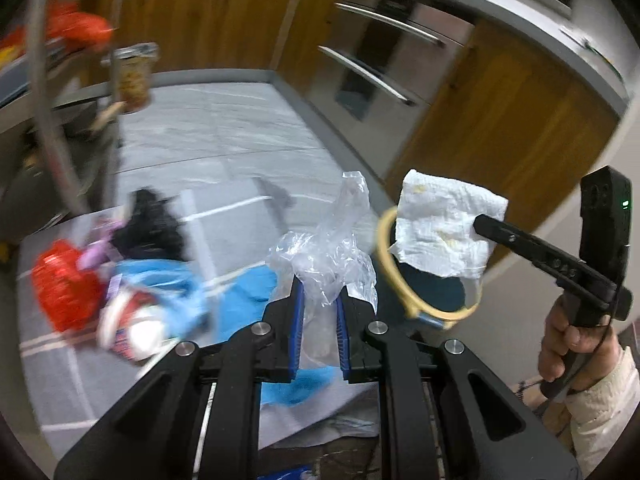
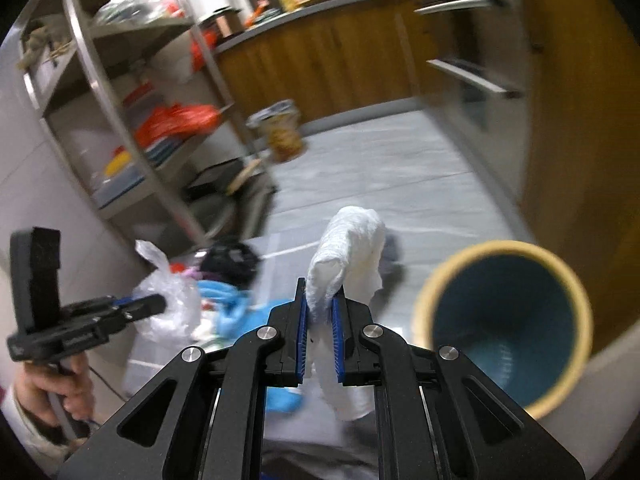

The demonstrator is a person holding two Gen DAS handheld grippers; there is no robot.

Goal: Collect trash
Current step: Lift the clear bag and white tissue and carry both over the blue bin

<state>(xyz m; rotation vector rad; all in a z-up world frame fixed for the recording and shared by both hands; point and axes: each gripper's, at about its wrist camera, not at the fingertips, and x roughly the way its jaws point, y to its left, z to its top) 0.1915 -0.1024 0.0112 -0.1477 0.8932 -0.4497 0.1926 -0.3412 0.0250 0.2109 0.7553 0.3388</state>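
My left gripper (image 1: 320, 298) is shut on a crumpled clear plastic bag (image 1: 332, 248), held above a low table. It also shows in the right wrist view (image 2: 160, 304), with the bag (image 2: 168, 300). My right gripper (image 2: 320, 300) is shut on a white paper towel (image 2: 348, 248); in the left wrist view the towel (image 1: 444, 228) hangs over the mouth of a round bin (image 1: 432, 292) with a tan rim and dark blue inside. The bin (image 2: 504, 324) stands just right of my right gripper. More trash lies on the table: blue gloves (image 1: 168, 280), a red wrapper (image 1: 64, 284), a black item (image 1: 148, 224).
The low table (image 1: 60, 380) has a grey cloth with white lines. A metal shelf rack (image 2: 120, 120) stands at left with bags and boxes. Wooden cabinets (image 1: 500, 128) and an oven with steel handles (image 1: 384, 48) line the right. A can (image 1: 134, 76) sits by the rack.
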